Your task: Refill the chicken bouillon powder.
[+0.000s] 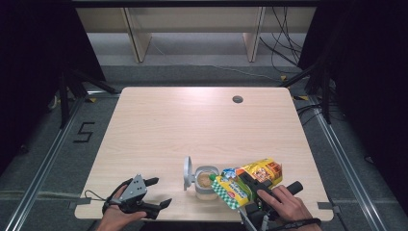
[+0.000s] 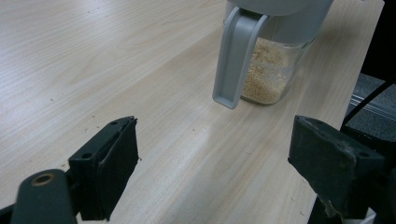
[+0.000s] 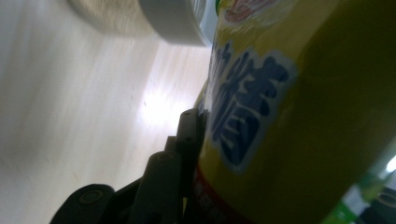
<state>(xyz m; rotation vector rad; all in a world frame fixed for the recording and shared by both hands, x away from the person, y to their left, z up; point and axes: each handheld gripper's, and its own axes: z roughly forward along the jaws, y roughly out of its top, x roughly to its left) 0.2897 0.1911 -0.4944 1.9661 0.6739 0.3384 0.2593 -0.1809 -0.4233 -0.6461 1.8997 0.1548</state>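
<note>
Two grippers work near the front edge of the wooden table (image 1: 192, 120). The right gripper (image 1: 251, 185) is clamped on a yellow packet (image 1: 250, 178), one jaw pressed flat against its printed side in the right gripper view, and holds it tipped over a clear jar (image 1: 207, 183) with its grey lid (image 1: 188, 173) flipped open to the left. The likely reason for that hold is pouring: the jar is already partly filled with pale granules (image 2: 266, 70), and its open mouth sits just under the packet's lower end. The packet's long axis runs from upper right down to lower left in the high view, its green-checked end (image 1: 225, 192) pointing at the jar; whether that end is cut open is too small to tell. The left gripper (image 1: 151, 192) rests apart on the table to the jar's left, jaws spread wide and empty, aimed towards the jar, probably ready to steady it.
</note>
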